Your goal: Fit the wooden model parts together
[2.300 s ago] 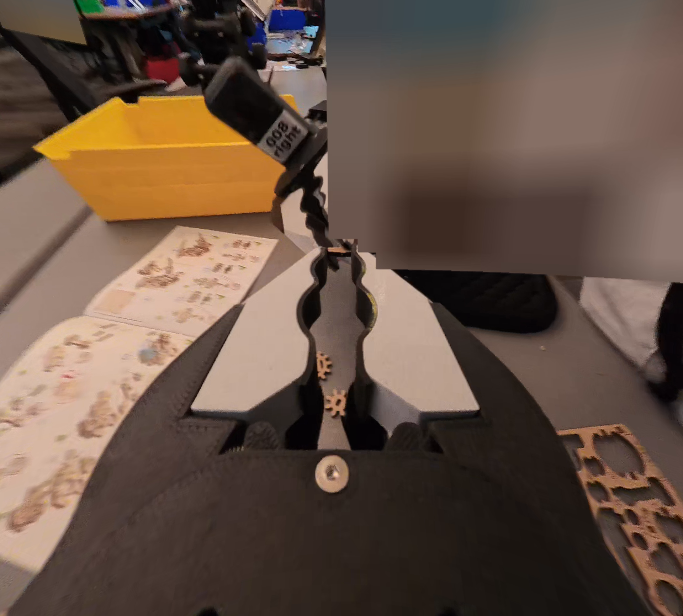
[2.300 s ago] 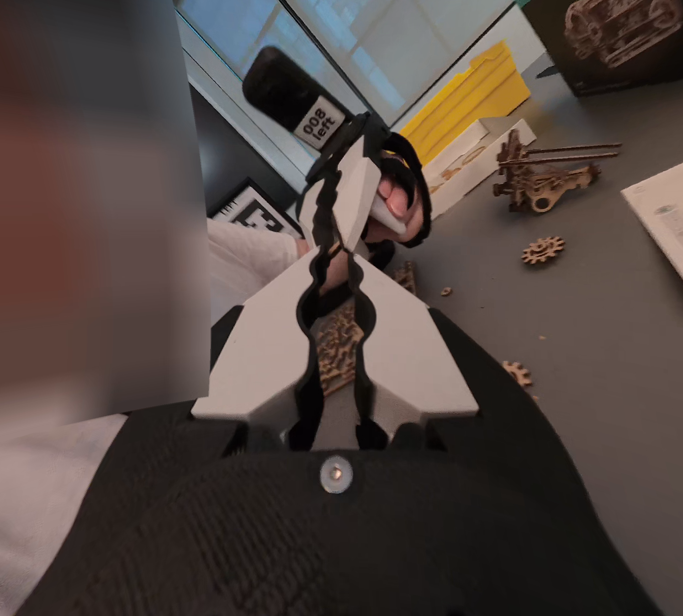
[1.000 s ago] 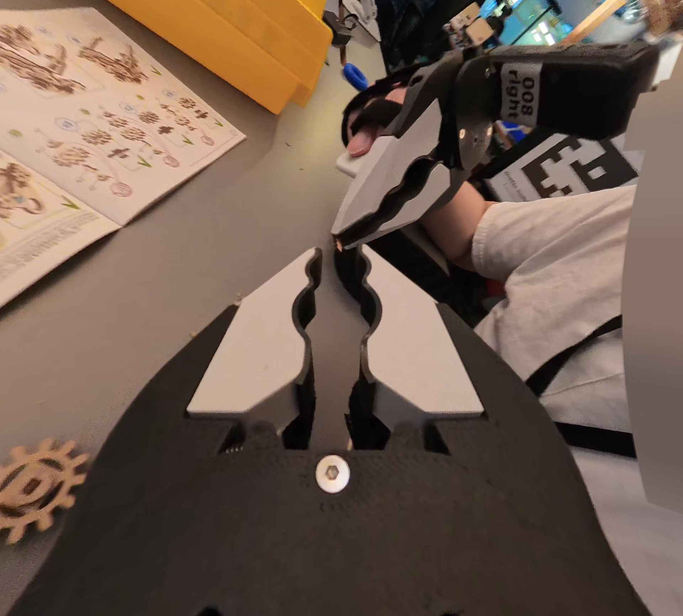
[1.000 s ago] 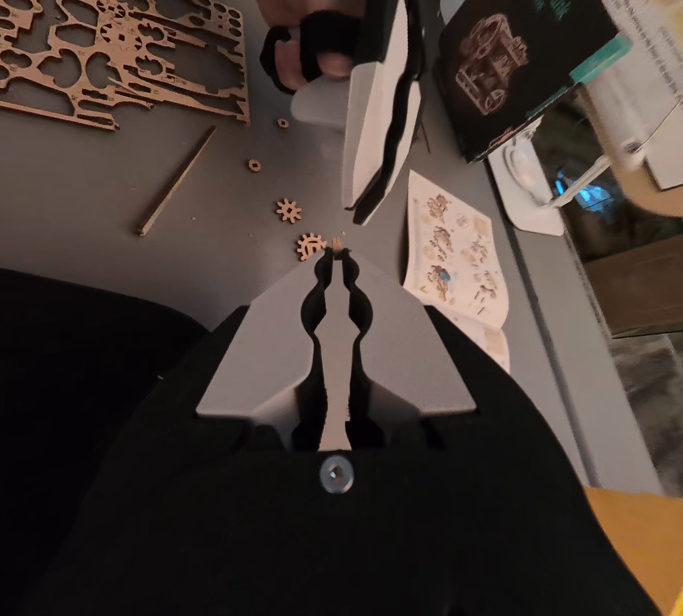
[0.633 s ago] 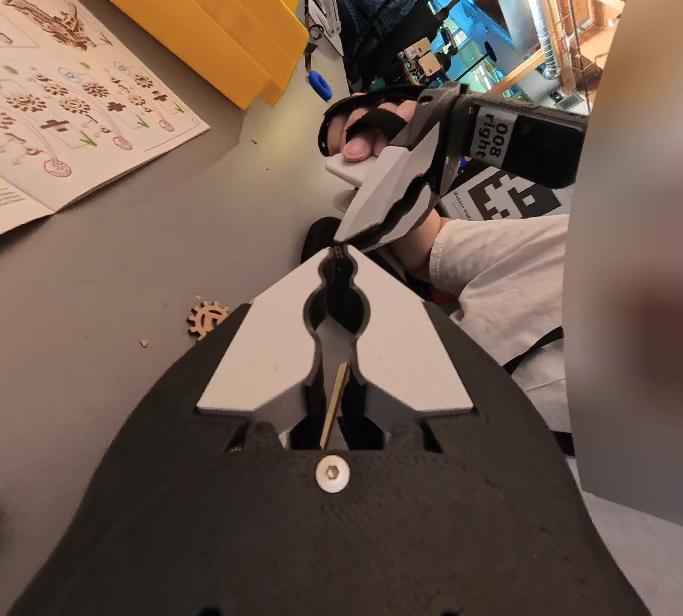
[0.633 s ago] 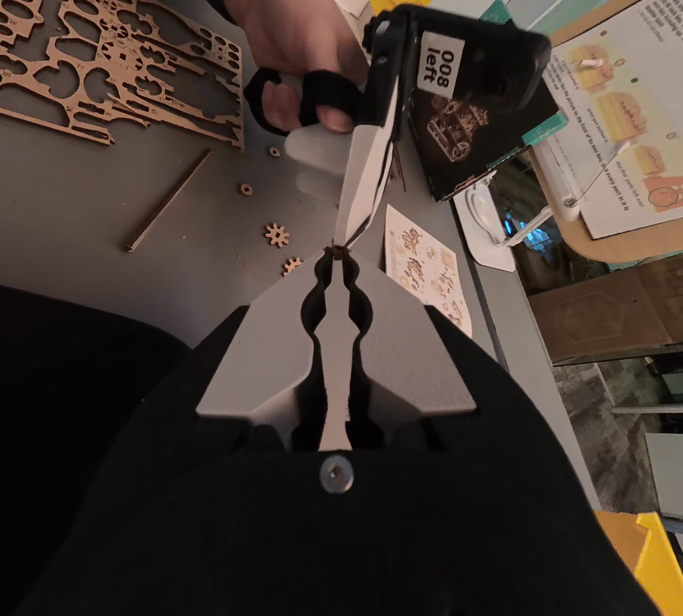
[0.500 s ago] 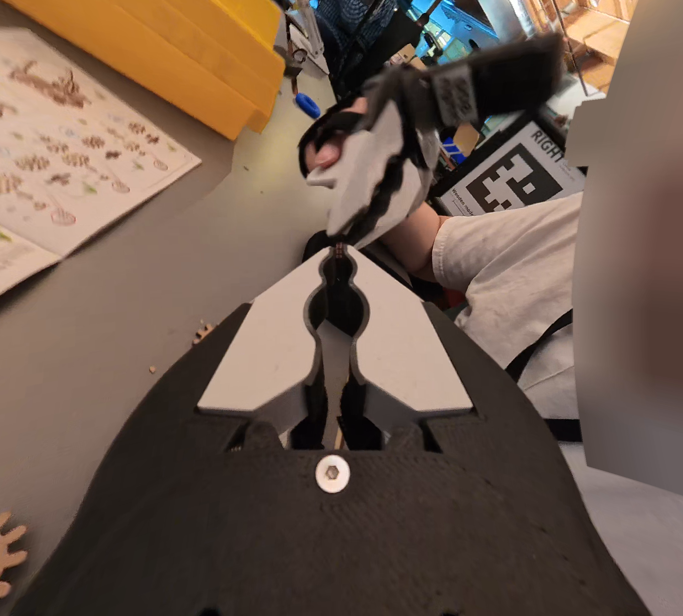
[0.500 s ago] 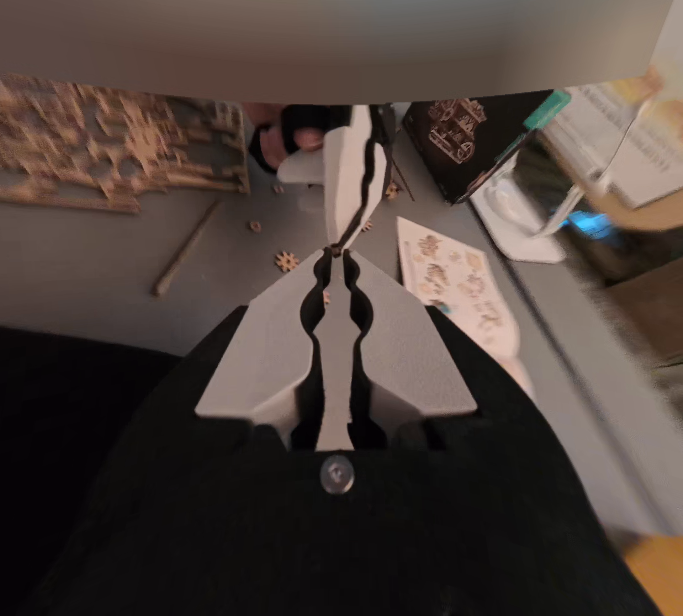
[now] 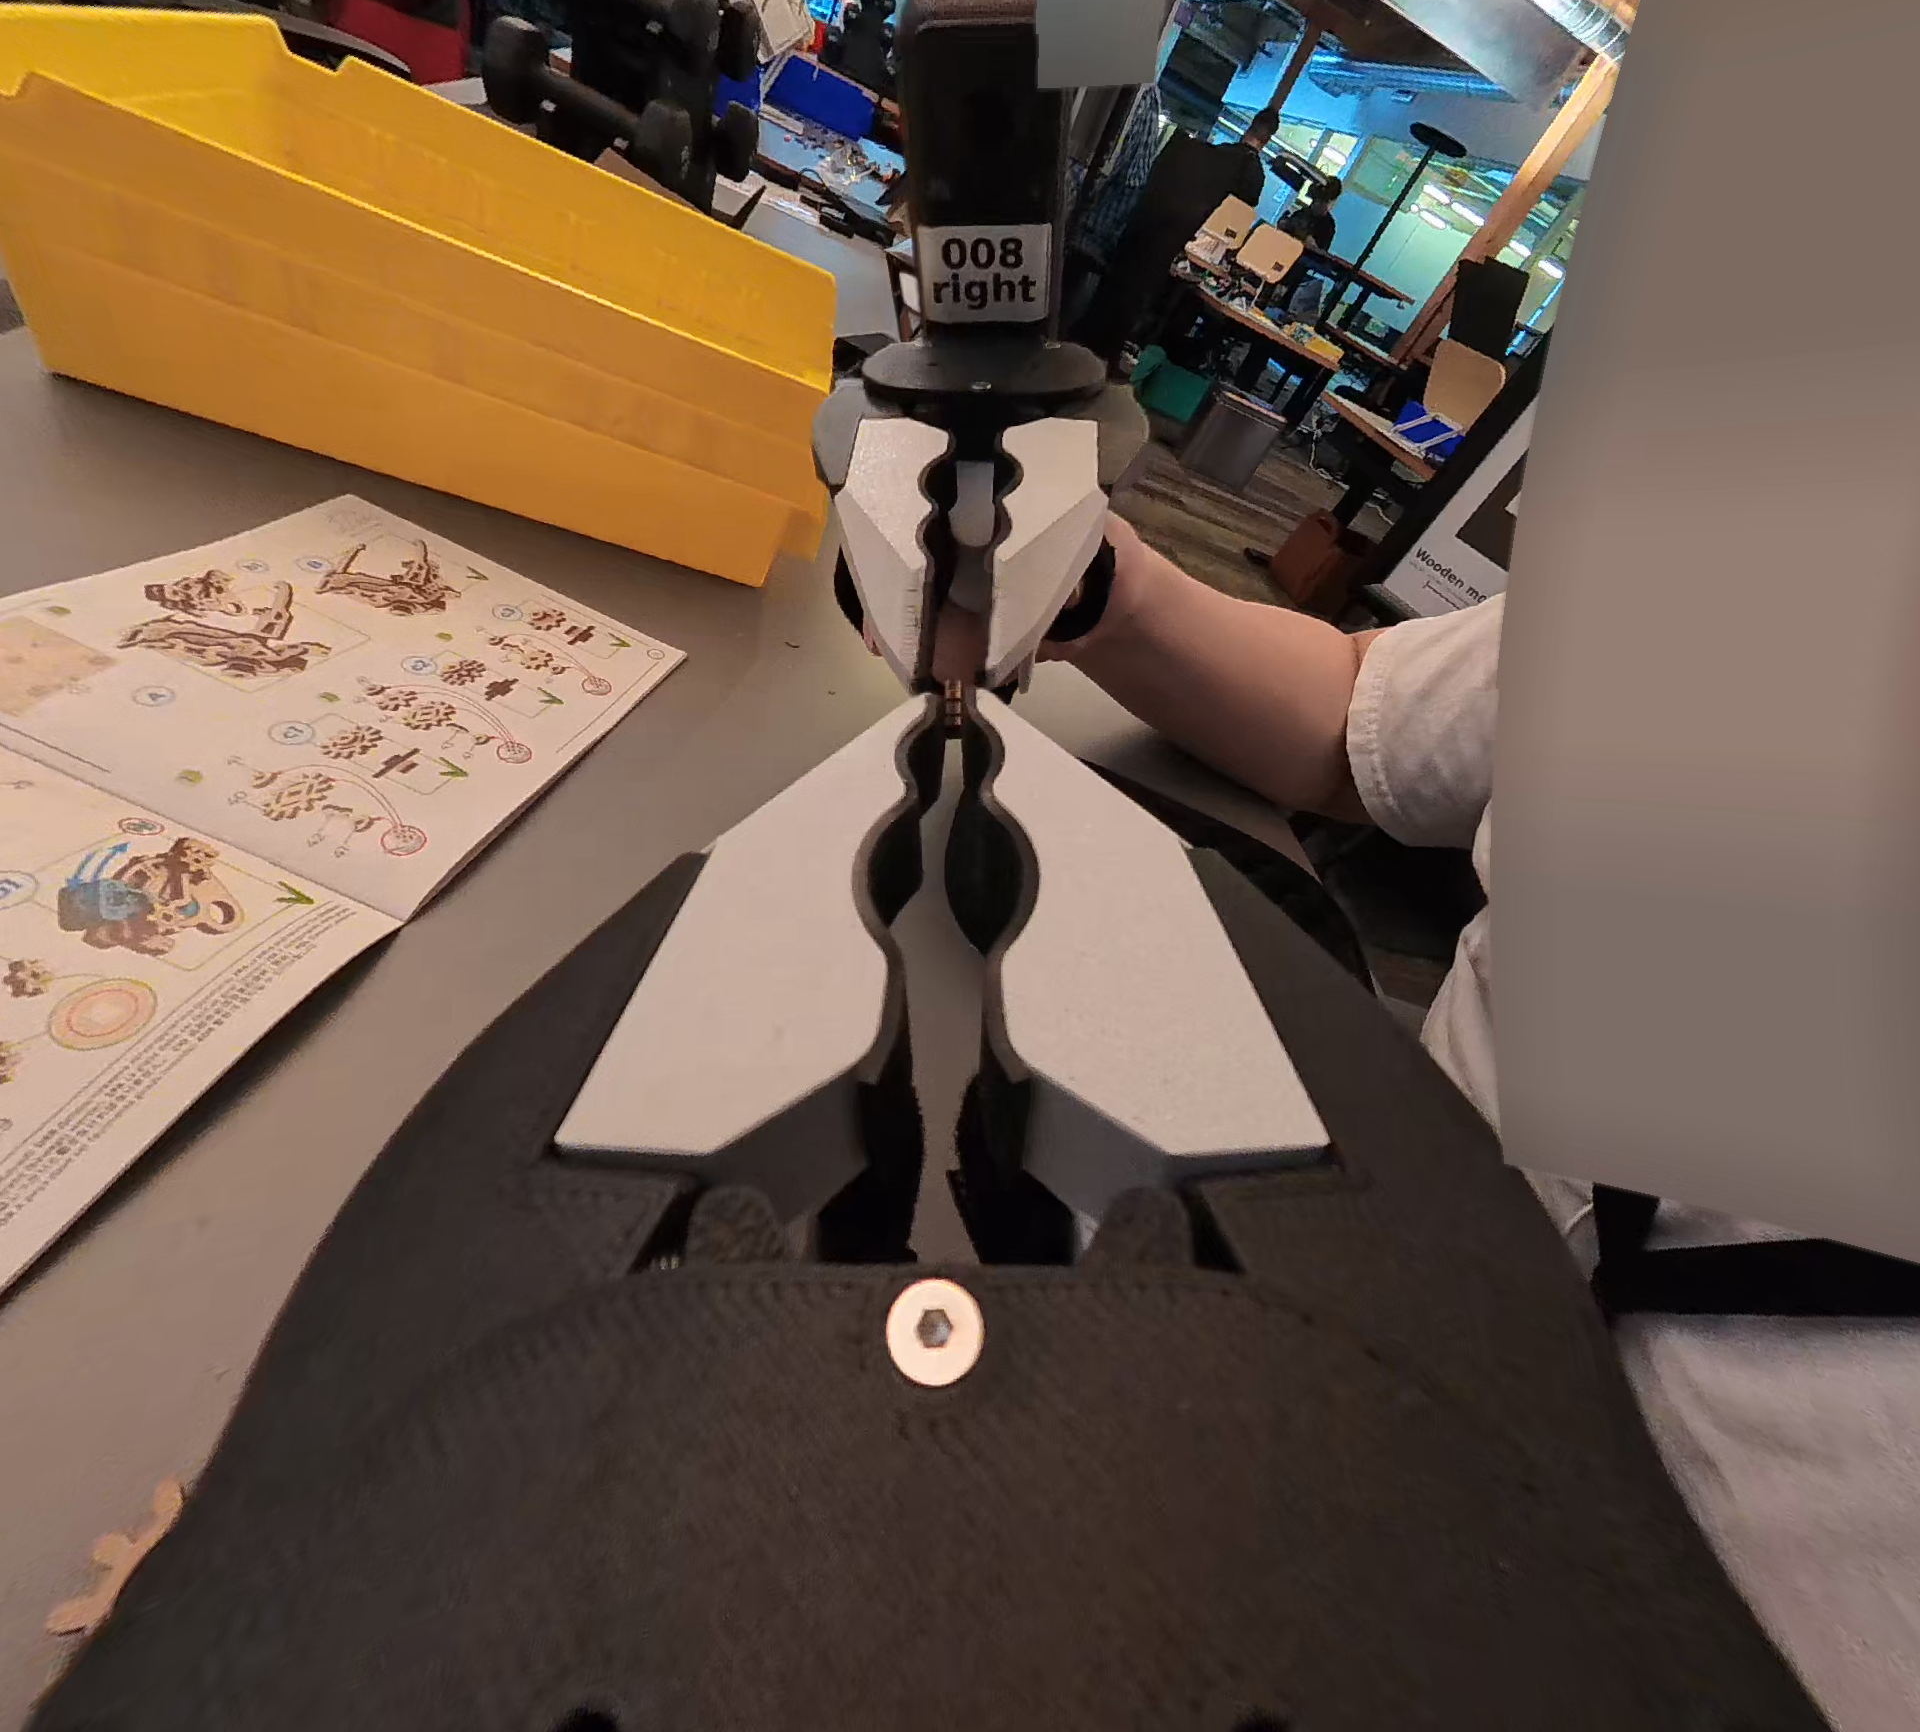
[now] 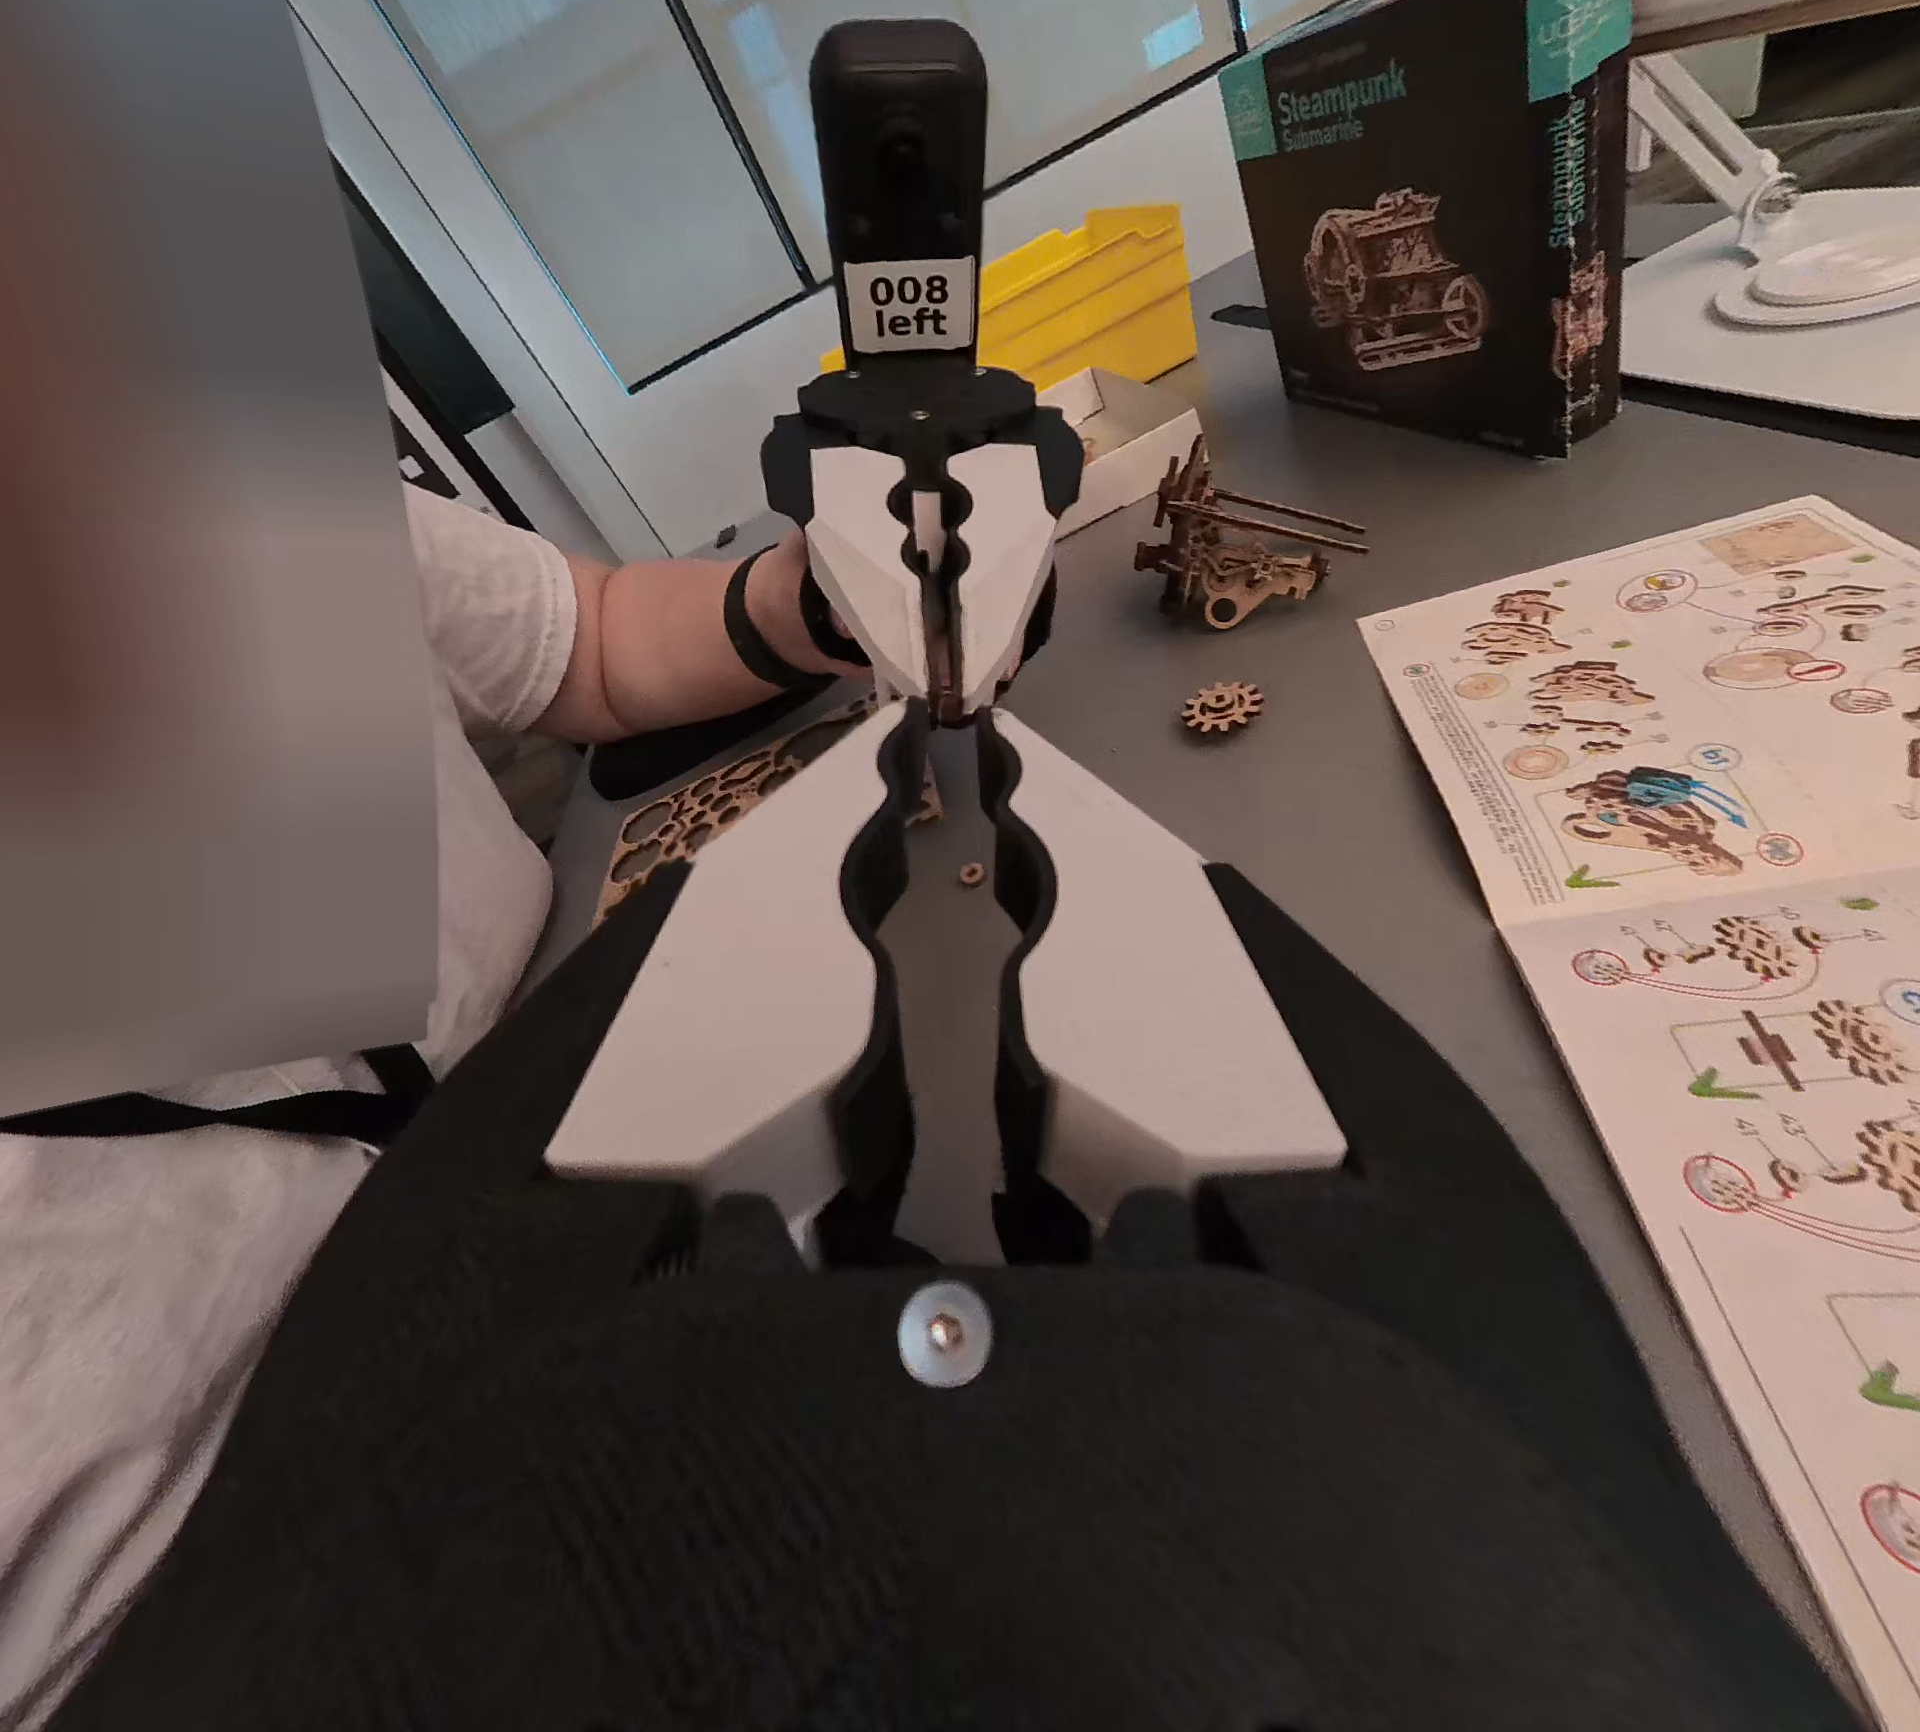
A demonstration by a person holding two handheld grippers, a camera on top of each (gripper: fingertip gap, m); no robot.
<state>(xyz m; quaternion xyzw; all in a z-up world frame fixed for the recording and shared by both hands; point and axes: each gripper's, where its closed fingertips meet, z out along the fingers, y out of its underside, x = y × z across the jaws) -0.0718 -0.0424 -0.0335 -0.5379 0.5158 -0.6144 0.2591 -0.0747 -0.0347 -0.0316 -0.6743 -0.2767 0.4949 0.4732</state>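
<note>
Showing loose gear (image 10: 1223,707), model (image 10: 1231,568), right view only

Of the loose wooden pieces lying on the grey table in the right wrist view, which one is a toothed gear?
The round wooden gear, beside the half-built wooden model: it has teeth around its rim. The tiny wooden ring between the gripper fingers has none.

Matt plastic, bare wood, printed paper

Gripper fingers (image 9: 748,986) look matt grey plastic on a ribbed black body; a shiny metal screw (image 9: 933,1332) sits low centre. Bin (image 9: 416,269), upper left, is glossy yellow plastic. Gear (image 10: 1222,707) is raw pale wood; booklet (image 10: 1662,747) smooth paper; table (image 10: 1299,851) matt grey.
</note>
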